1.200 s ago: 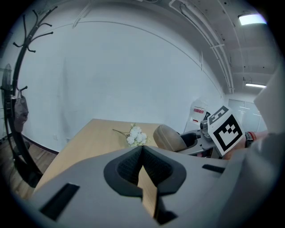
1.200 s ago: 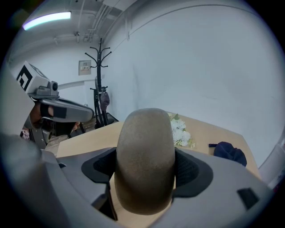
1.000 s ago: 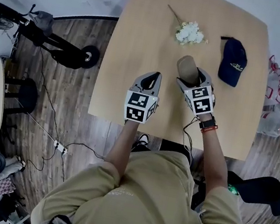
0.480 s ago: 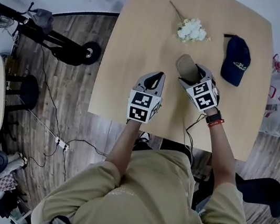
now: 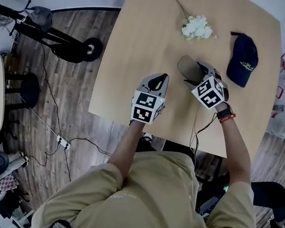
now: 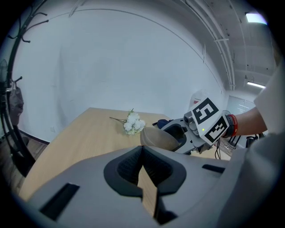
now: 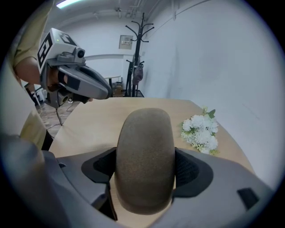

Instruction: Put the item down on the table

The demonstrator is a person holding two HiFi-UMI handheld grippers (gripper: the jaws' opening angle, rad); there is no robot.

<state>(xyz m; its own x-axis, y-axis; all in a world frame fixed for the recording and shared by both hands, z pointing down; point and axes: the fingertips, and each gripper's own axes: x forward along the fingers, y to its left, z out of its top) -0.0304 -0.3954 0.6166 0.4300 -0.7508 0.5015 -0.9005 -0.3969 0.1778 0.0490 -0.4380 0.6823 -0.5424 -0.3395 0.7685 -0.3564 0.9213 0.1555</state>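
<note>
Brown slipper (image 7: 144,160) is clamped between the jaws of the right gripper (image 5: 195,73)

The slipper is held low over the table (image 5: 144,40); contact with it cannot be made out. The left gripper (image 5: 159,78) is kept just beside, jaws shut on nothing. White flowers (image 5: 196,27) and a dark cap (image 5: 244,55) are seen farther off

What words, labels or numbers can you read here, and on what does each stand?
None can be read.
Navy cap: pale print on its front, too small to read.
Wall notice: blurred, unreadable.
Marker cubes: square patterns only, no words.
Brown item: no print.
</note>
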